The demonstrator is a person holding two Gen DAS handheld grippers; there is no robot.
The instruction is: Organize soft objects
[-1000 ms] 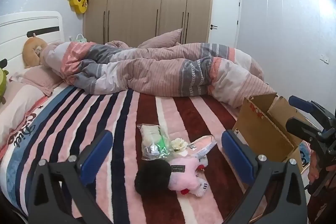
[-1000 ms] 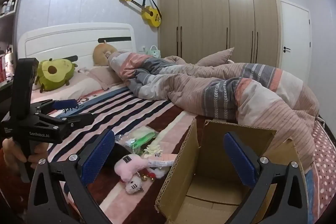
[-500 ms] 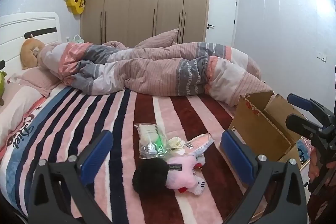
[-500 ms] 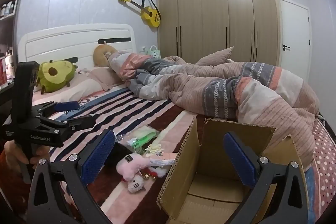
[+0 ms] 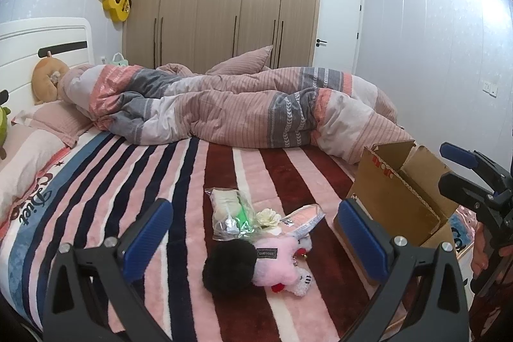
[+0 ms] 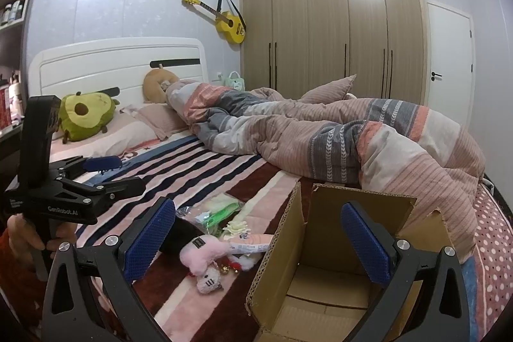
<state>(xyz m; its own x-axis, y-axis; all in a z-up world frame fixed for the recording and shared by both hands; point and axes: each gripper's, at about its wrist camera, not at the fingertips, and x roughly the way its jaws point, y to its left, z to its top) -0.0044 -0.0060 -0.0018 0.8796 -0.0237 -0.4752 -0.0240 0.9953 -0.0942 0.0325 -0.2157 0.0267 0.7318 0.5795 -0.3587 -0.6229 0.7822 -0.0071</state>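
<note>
On the striped blanket (image 5: 134, 181), just left of the box (image 5: 391, 201), lies a small heap of soft things. A pink plush (image 5: 279, 258) lies nearest the camera, with a black pompom (image 5: 229, 262) touching its left end. Behind these, farther from the box's near corner, sit a clear bag (image 5: 229, 210) with something green inside, a cream flower (image 5: 267, 217), and a flat pink packet (image 5: 304, 218) whose tip points toward the box. The box stands open-topped, flaps up, at the bed's right edge; from the right wrist view it looks empty (image 6: 327, 287), though its near floor is partly hidden.

The left gripper (image 5: 256, 236) hangs above the heap with its fingers spread wide, gripping nothing; the plush and pompom show in the gap between the blue pads (image 5: 150, 229). The right gripper (image 6: 258, 239) is held over the box's left wall, fingers likewise wide apart and empty, one pad over the heap and the other over the box's opening.

Beyond the box, a rumpled duvet (image 5: 243, 111) runs across the bed to the headboard (image 6: 121, 66).
</note>
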